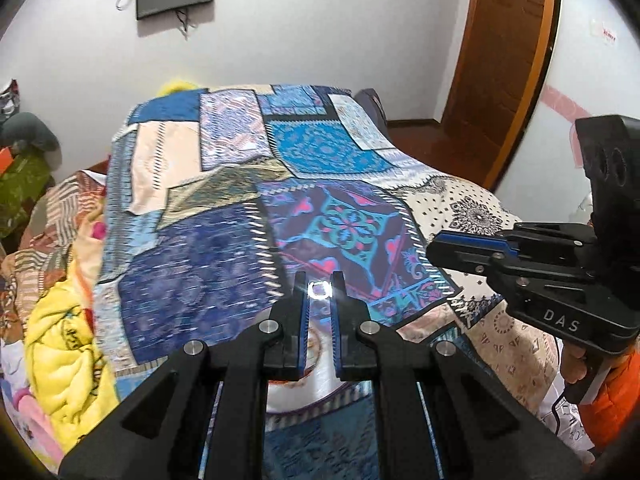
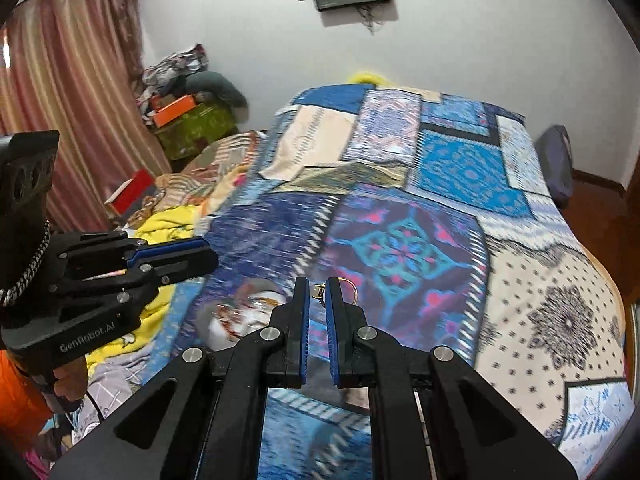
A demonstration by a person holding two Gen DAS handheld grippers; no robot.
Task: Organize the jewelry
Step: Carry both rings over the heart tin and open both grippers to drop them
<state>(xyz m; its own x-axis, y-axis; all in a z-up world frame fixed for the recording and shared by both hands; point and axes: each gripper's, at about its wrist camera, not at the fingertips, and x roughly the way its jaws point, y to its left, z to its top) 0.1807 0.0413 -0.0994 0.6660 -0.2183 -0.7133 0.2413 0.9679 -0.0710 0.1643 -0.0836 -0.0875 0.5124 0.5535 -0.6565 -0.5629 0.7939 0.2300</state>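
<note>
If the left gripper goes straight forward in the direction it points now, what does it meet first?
The left gripper already has a small shiny ring-like piece between its fingertips. Beyond that, straight on, it would most likely meet the patchwork bedspread, in the dark purple patch; depth is unclear.

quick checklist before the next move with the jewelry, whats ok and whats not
1. Left gripper holds a piece: ok, a shiny clear piece sits between its tips.
2. Right gripper holds a piece: ok, a gold ring is at its tips.
3. Grip secure: cannot tell, both pieces sit only at the very tips.
4. Grippers apart: ok, each sees the other off to the side.
5. Drop-off spot: cannot tell, a blurred round dish lies on the bedspread.
</note>
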